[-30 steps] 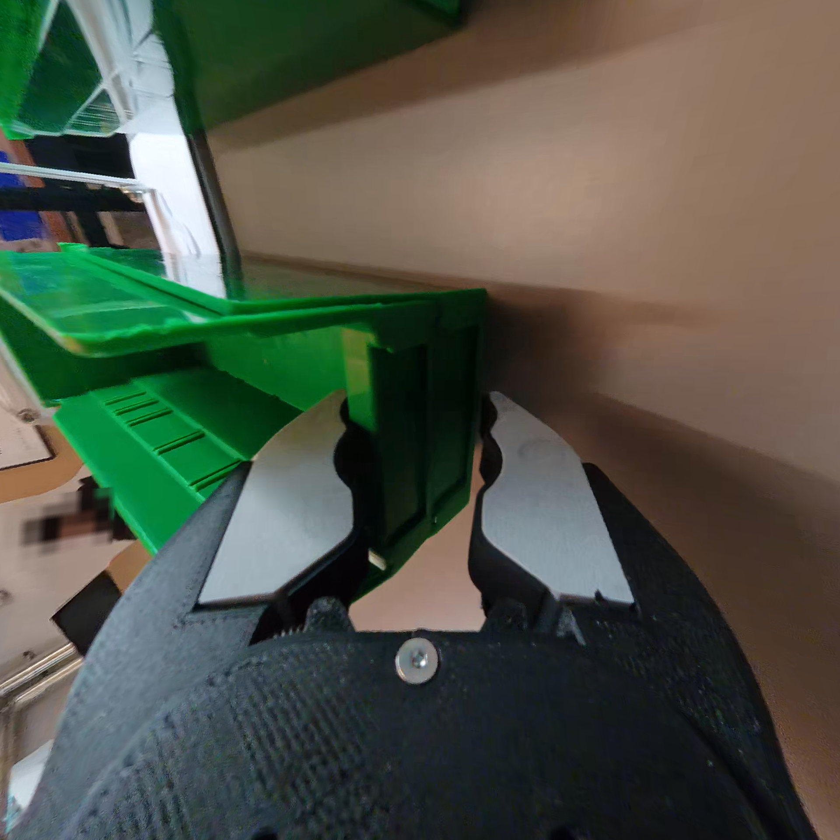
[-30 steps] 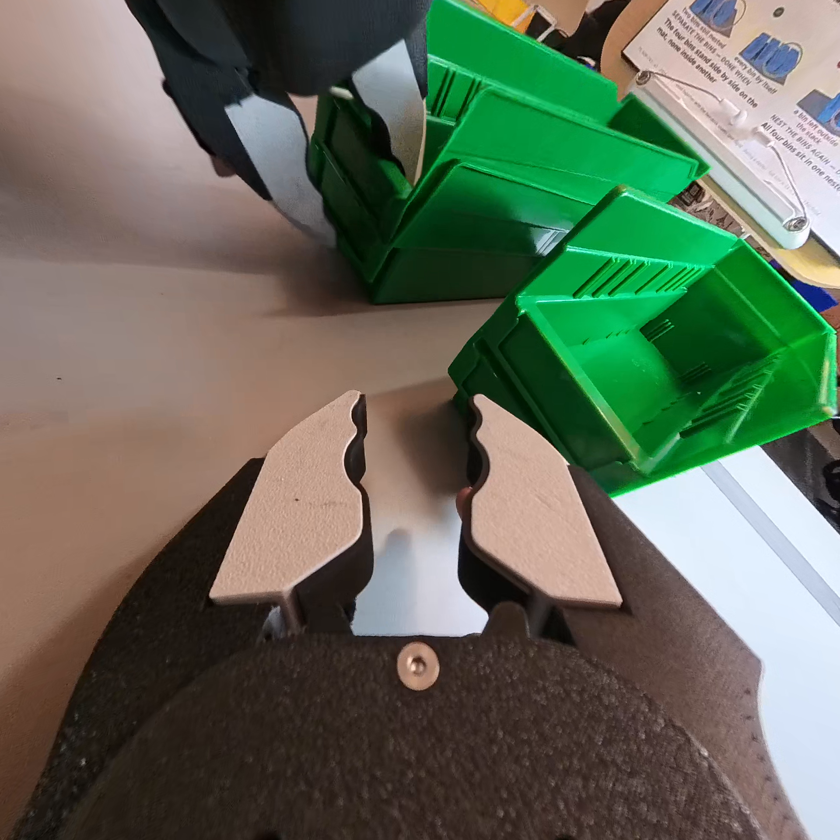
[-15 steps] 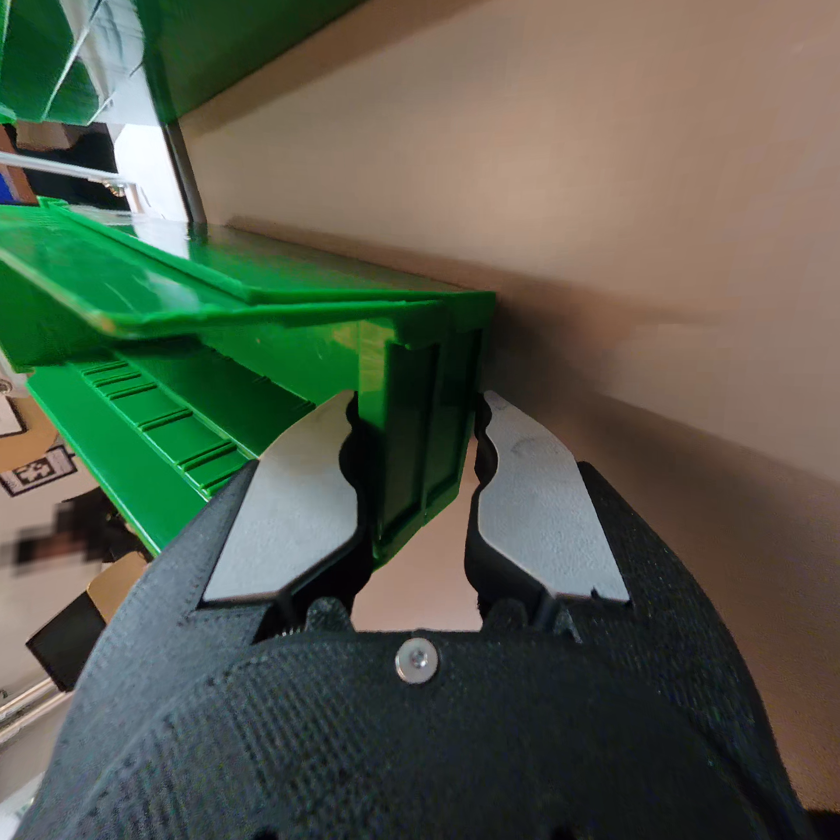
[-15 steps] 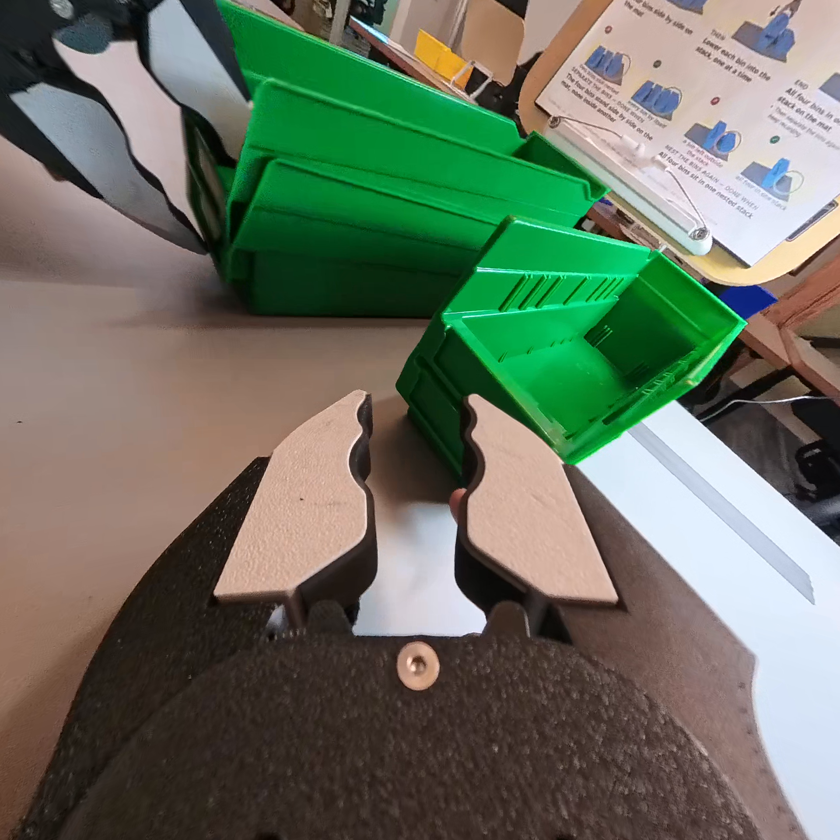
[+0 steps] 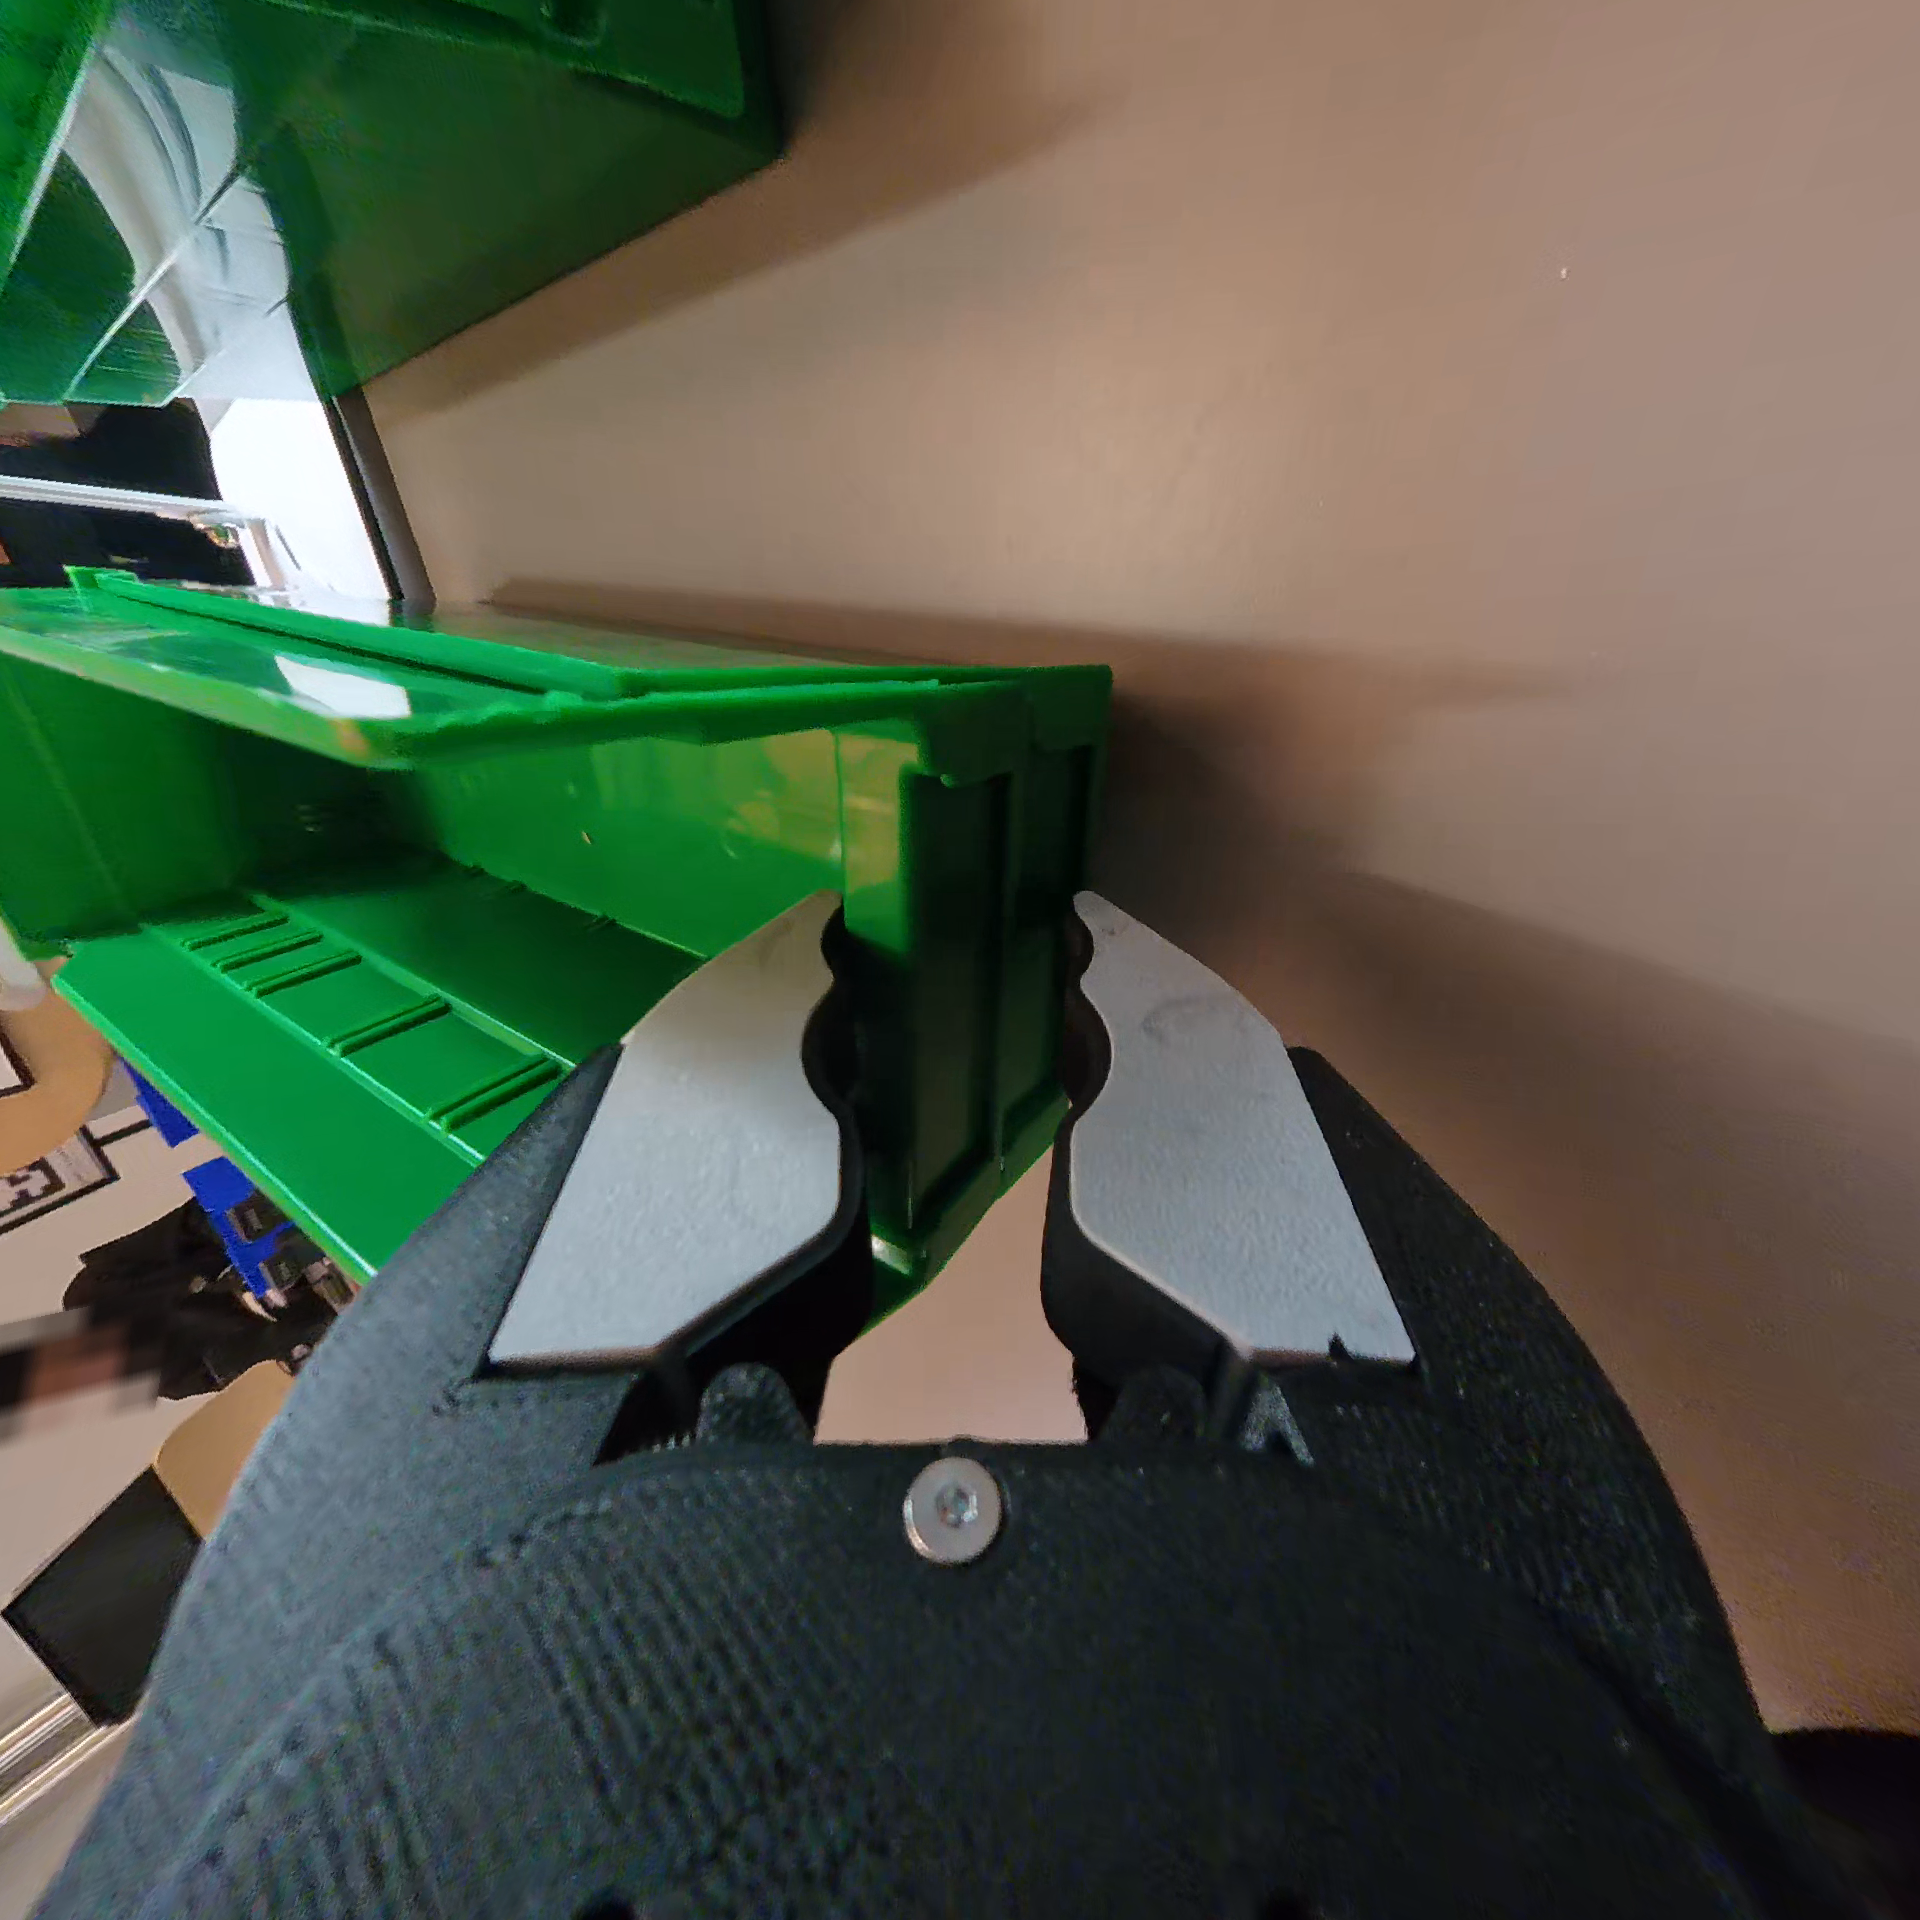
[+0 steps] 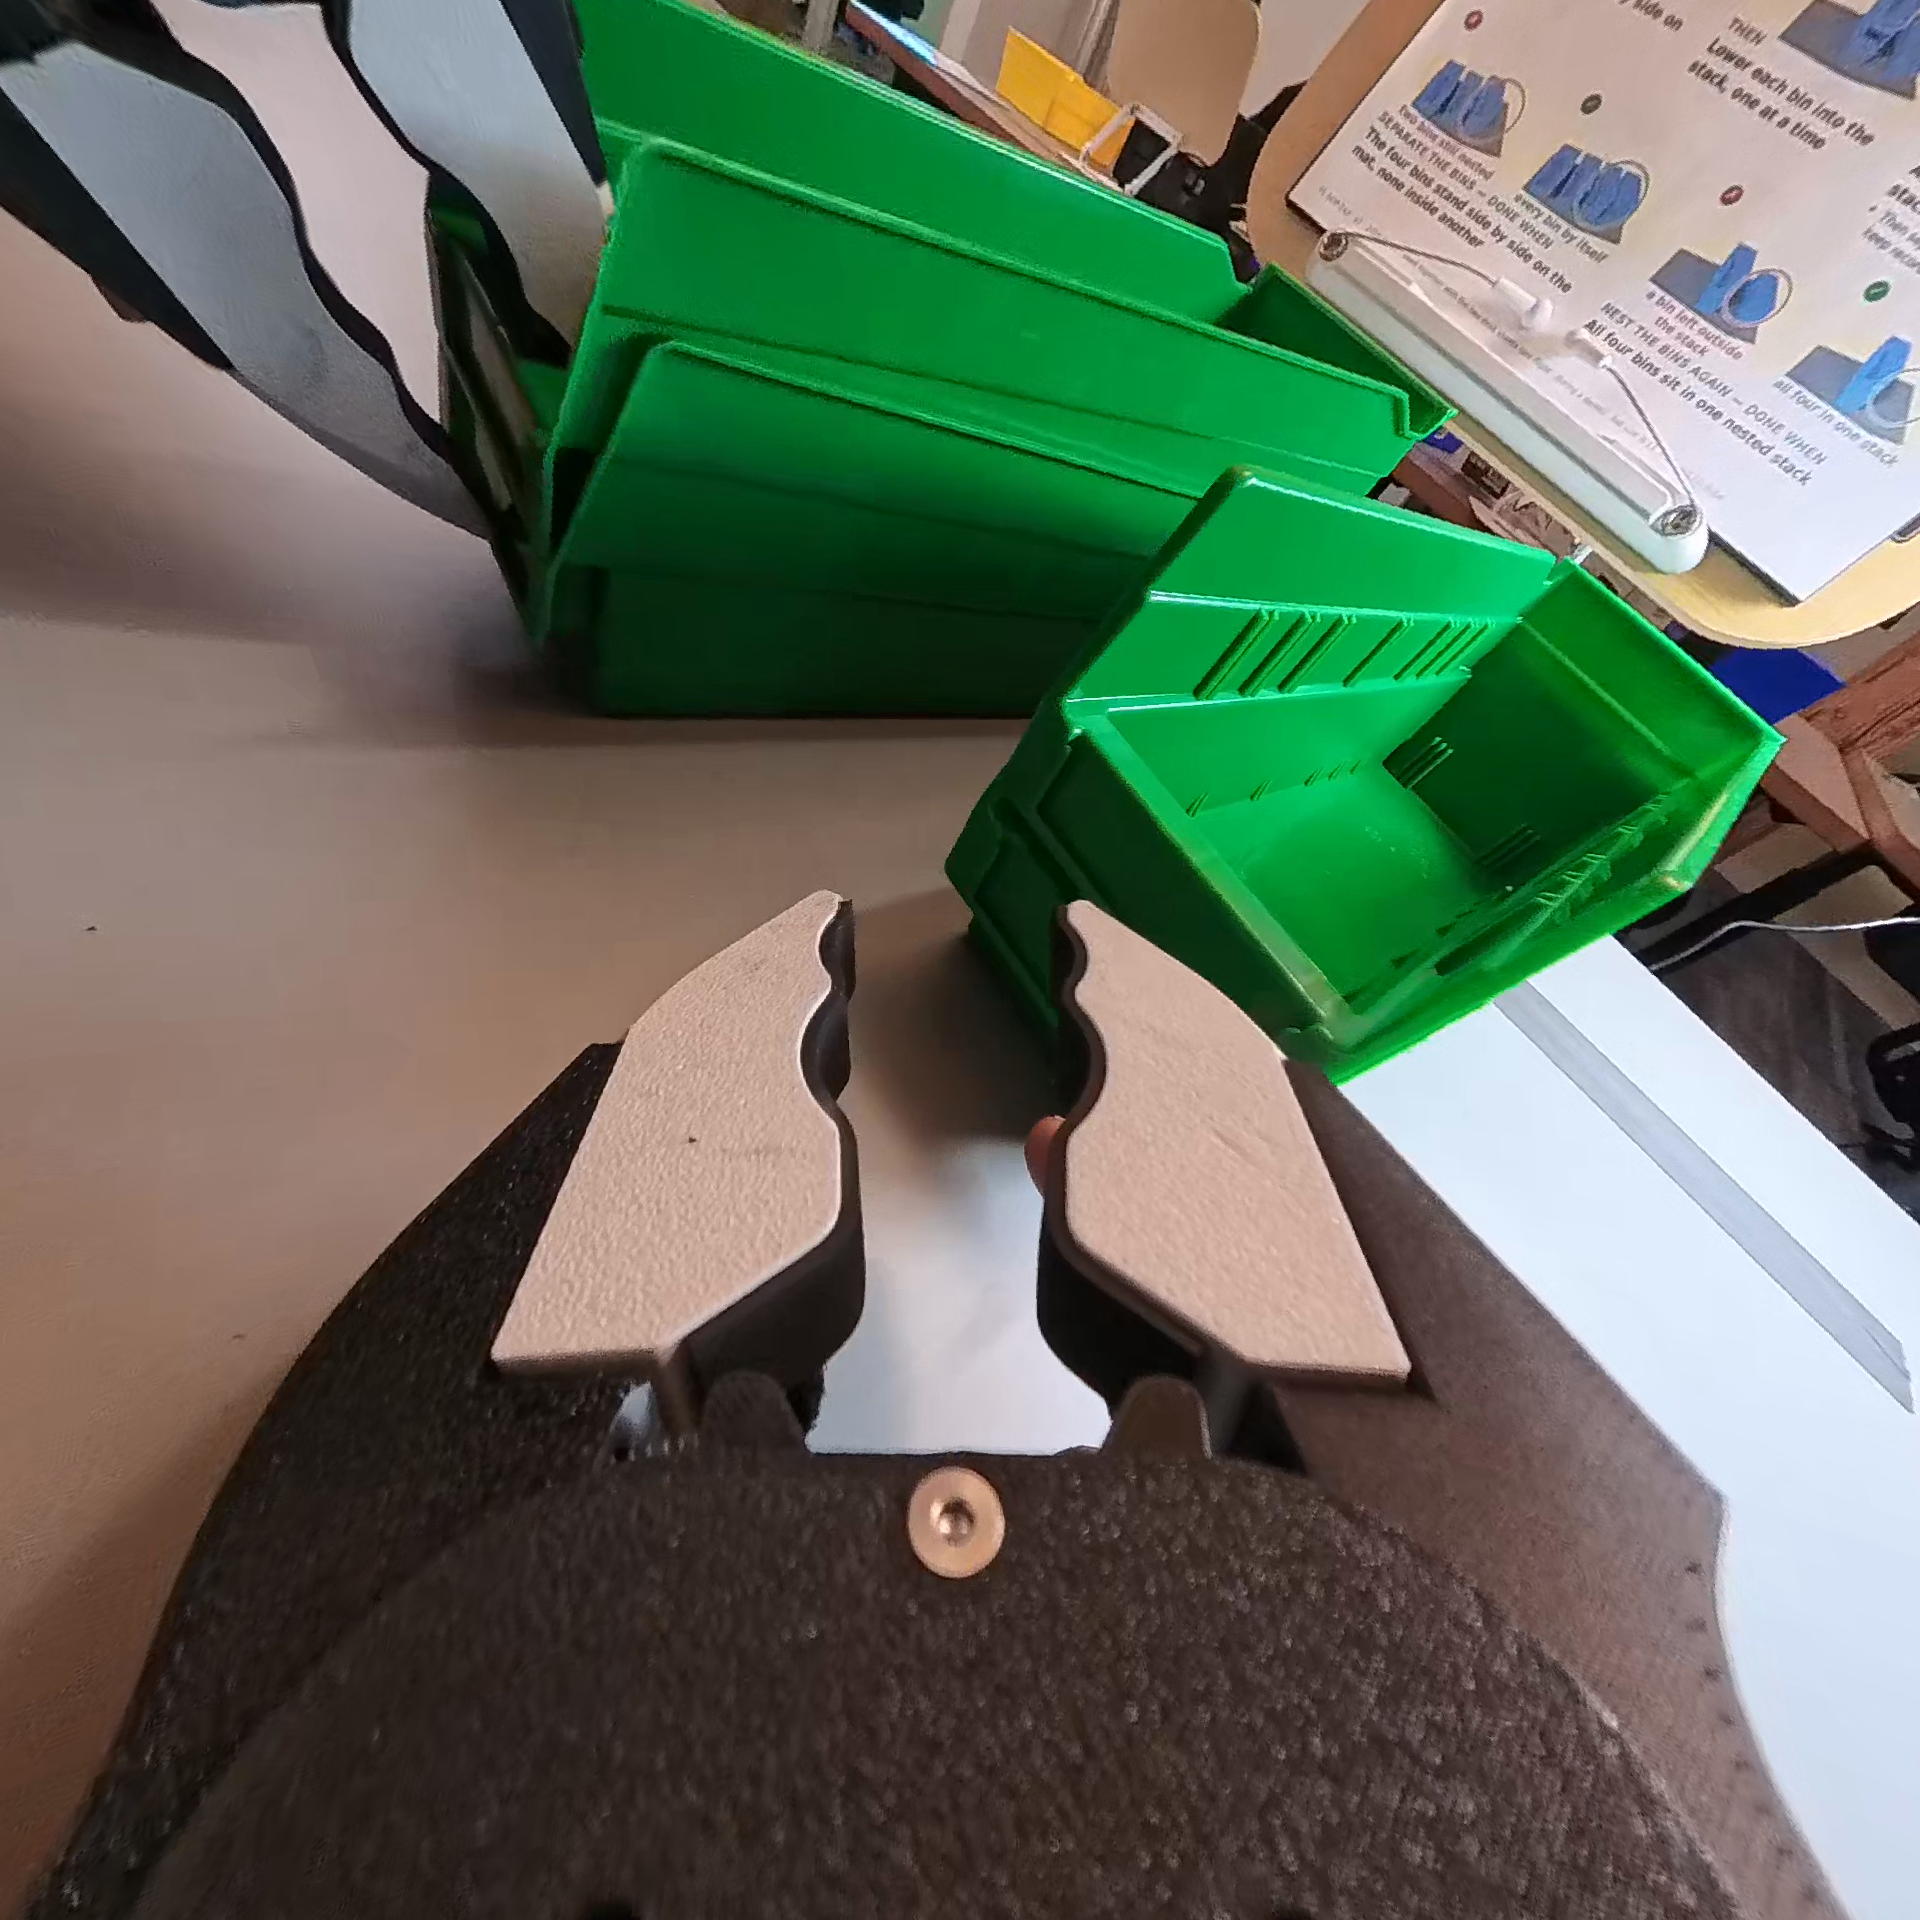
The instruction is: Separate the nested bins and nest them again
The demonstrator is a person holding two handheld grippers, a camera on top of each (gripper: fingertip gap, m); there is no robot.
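A stack of nested green bins (image 6: 883, 499) stands on the tan mat (image 6: 312, 935) at the back. My left gripper (image 6: 488, 395) grips the stack's near end wall, one finger inside and one outside. In the left wrist view the left gripper (image 5: 956, 935) is shut on that end wall (image 5: 966, 987), and both pads touch it. A separate green bin (image 6: 1351, 852) lies at the mat's right edge, open side up; I cannot tell whether a second bin sits inside it. My right gripper (image 6: 956, 925) is open and empty, just left of that bin's near corner.
An instruction board (image 6: 1662, 260) on a stand rises behind the separate bin. A white table surface (image 6: 1662, 1299) runs along the mat's right edge. Yellow boxes (image 6: 1049, 83) and furniture sit far behind. The separate bin also shows in the left wrist view (image 5: 468, 208). The tips of one gripper are about 15 centimeters away from the tips of the other.
My left gripper's outer finger has closed onto the stack's end wall. My right gripper has stayed open and tipped upward, so more of the stack and the board shows.
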